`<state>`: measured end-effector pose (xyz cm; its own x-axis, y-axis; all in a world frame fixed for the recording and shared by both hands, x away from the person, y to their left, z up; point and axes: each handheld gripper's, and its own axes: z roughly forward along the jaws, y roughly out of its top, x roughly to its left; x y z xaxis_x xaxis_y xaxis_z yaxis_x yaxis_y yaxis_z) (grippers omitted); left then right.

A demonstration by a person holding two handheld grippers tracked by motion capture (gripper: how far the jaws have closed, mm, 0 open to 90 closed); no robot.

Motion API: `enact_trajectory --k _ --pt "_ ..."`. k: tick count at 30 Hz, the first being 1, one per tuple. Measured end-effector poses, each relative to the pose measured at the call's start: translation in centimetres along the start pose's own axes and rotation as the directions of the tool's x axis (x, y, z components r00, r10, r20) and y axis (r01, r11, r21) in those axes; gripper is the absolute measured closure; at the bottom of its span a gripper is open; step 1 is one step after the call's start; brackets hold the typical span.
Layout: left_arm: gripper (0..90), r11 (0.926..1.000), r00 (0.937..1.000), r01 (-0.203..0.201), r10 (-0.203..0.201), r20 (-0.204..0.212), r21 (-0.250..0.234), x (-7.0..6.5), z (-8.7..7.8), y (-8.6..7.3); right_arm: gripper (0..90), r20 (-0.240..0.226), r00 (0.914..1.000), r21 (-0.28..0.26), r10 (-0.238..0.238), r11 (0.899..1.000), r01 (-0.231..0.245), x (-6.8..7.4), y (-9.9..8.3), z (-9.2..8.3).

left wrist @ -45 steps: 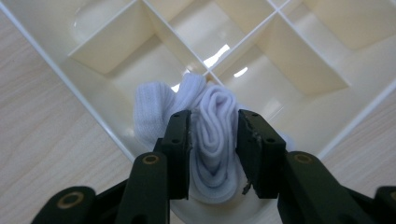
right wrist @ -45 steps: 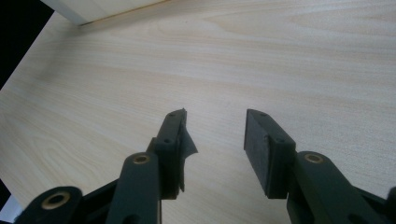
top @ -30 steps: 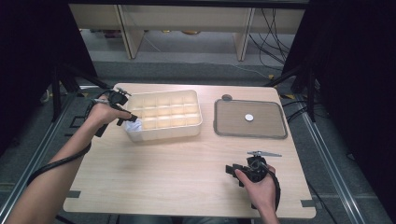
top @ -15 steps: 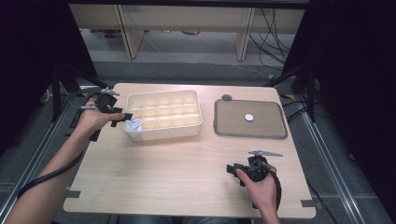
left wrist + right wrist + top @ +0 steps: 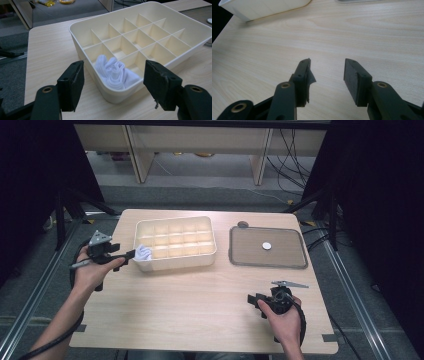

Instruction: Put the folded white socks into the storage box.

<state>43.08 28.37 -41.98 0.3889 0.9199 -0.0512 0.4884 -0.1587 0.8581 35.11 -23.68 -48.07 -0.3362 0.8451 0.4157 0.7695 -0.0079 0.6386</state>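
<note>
A cream divided box (image 5: 175, 241) (image 5: 140, 37) stands on the table's left half. A white rolled sock (image 5: 143, 253) (image 5: 115, 72) lies in its near left corner compartment. My left gripper (image 5: 131, 254) (image 5: 113, 87) sits just left of that corner, open, jaws apart on either side of the sock's corner without touching it. My right gripper (image 5: 252, 299) (image 5: 327, 75) rests low over bare wood near the front right, open, nothing between its jaws.
A grey tray (image 5: 267, 247) lies right of the box with a small white disc (image 5: 267, 246) in it. A dark round mark (image 5: 243, 224) sits at the tray's far left corner. The box corner (image 5: 262, 7) shows far ahead of the right gripper.
My left gripper has drawn back leftward from the box, away from the sock, which stays in its compartment. The right gripper has not moved.
</note>
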Motion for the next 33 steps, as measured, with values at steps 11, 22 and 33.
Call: enact_trajectory --k 11,22,33 --pt "31.6 0.9956 0.9996 -0.019 0.017 -0.025 -0.092 -1.5 -1.3 -6.1 53.8 0.027 0.9996 -0.03 -0.009 1.0 0.009 -1.1 -0.5 0.1" --pt "31.8 0.9957 0.9998 0.017 -0.018 -0.008 -0.091 -2.4 -0.7 -11.0 52.9 0.044 0.998 -0.071 -0.046 0.996 0.049 -2.2 -1.4 0.5" --pt "32.4 0.9865 0.9988 -0.019 0.011 -0.047 -0.163 -3.1 -0.5 -12.6 48.9 0.089 0.9901 -0.147 -0.109 0.982 0.121 -2.5 -1.9 0.9"
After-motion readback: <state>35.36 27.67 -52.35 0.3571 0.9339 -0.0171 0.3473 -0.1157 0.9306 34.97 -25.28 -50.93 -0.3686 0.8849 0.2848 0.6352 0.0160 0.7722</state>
